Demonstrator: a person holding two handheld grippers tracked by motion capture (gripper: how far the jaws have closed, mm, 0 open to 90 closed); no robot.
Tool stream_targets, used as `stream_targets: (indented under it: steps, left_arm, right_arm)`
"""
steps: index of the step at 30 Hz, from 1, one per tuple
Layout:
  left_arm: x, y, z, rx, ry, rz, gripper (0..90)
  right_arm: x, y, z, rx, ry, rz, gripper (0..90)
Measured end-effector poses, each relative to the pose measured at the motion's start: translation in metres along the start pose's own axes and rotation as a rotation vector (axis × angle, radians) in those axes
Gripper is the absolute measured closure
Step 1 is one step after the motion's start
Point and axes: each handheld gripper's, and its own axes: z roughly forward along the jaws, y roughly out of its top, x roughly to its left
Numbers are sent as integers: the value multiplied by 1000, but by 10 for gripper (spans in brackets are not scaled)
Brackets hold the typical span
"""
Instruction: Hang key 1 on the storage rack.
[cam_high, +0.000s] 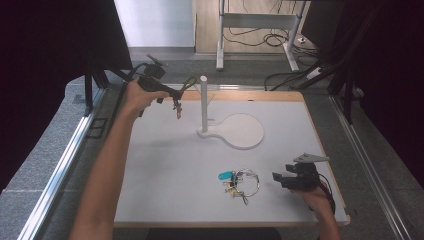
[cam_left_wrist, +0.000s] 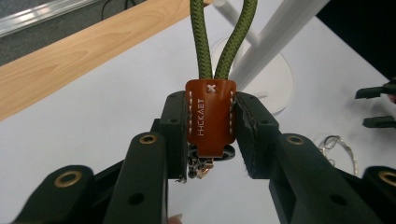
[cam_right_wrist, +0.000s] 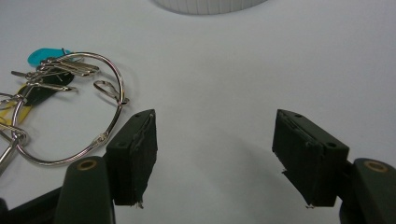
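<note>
1. Green braided cord loop with a brown stitched leather tab (cam_left_wrist: 209, 117) is sitting pinched between the fingers (cam_left_wrist: 175, 133) of the left gripper (cam_high: 171, 94); the two cord strands are rising out of the top of the tab, and small metal pieces are hanging below it.
2. In the high view, that left gripper is hovering above the far left part of the white tabletop (cam_high: 165, 165), just left of the white upright post on a round flat base (cam_high: 203, 102), with the cord arching towards the post; whether cord and post are touching cannot be told.
3. The left hand (cam_high: 136, 96) is gripping the tool, its forearm reaching in from the bottom edge.
4. A large silver wire ring carrying keys, small clips and a teal tag (cam_high: 241, 181) is lying flat on the near middle of the tabletop, well apart from the post.
5. The right gripper (cam_high: 278, 179) is resting low near the tabletop's right front, just beside the ring, with its fingers (cam_right_wrist: 134, 154) spread wide and nothing between them.
6. In the right gripper view, the ring's curve is lying just beyond the left-hand finger, apart from it.
7. A pale wooden strip (cam_high: 260, 95) is bordering the tabletop's far edge.
</note>
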Motion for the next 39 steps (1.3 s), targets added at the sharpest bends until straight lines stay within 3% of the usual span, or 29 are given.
stream_targets:
  steps: [13, 31, 36, 39]
  left_arm:
    - [-5, -1, 24, 46, -22, 8, 667]
    - [-9, -14, 41, 86, -25, 23, 663]
    - [-12, -14, 47, 92, -8, 29, 655]
    - [-17, -16, 47, 96, 47, 44, 575]
  right_arm:
    - [-2, 0, -1, -2, -5, 7, 312]
    - [-1, 0, 0, 4, -7, 0, 312]
    - [-1, 0, 0, 5, -6, 1, 312]
    - [-1, 0, 0, 4, -6, -1, 312]
